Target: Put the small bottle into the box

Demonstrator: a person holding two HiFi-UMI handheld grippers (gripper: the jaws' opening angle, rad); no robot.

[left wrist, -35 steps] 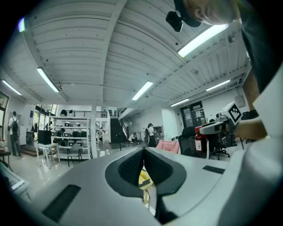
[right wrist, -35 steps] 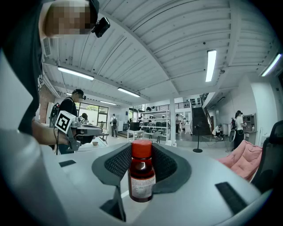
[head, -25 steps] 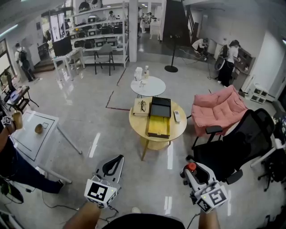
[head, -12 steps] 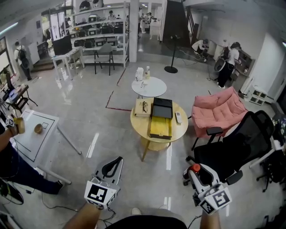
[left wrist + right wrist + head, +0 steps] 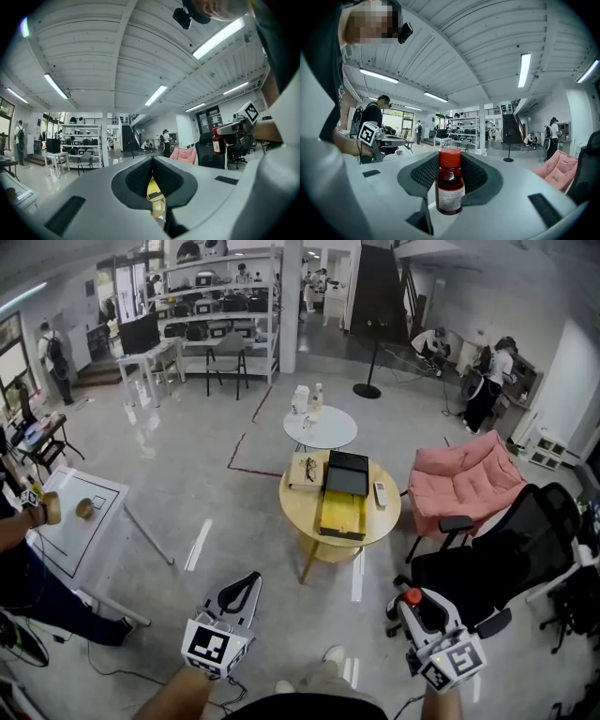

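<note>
A small bottle (image 5: 450, 187) with a red cap, dark red liquid and a white label stands upright between the pads of my right gripper (image 5: 450, 174), which is shut on it. In the head view that right gripper (image 5: 419, 607) is at the lower right, with the bottle's (image 5: 411, 597) red cap showing. My left gripper (image 5: 242, 589), at the lower left, is shut with nothing in it. The box (image 5: 341, 512) is long and yellow, with a black lid (image 5: 348, 472) behind it. It lies on a round yellow table (image 5: 384, 521) well ahead of both grippers.
A pink armchair (image 5: 469, 479) and a black office chair (image 5: 511, 545) stand right of the yellow table. A small white round table (image 5: 321, 427) is behind it. A white table (image 5: 70, 521) and a person's arm (image 5: 19, 526) are at the left. Shiny floor lies between me and the table.
The view has shifted a little toward the yellow table, and a shoe now shows at the bottom. Both grippers keep their places and the bottle stays held.
</note>
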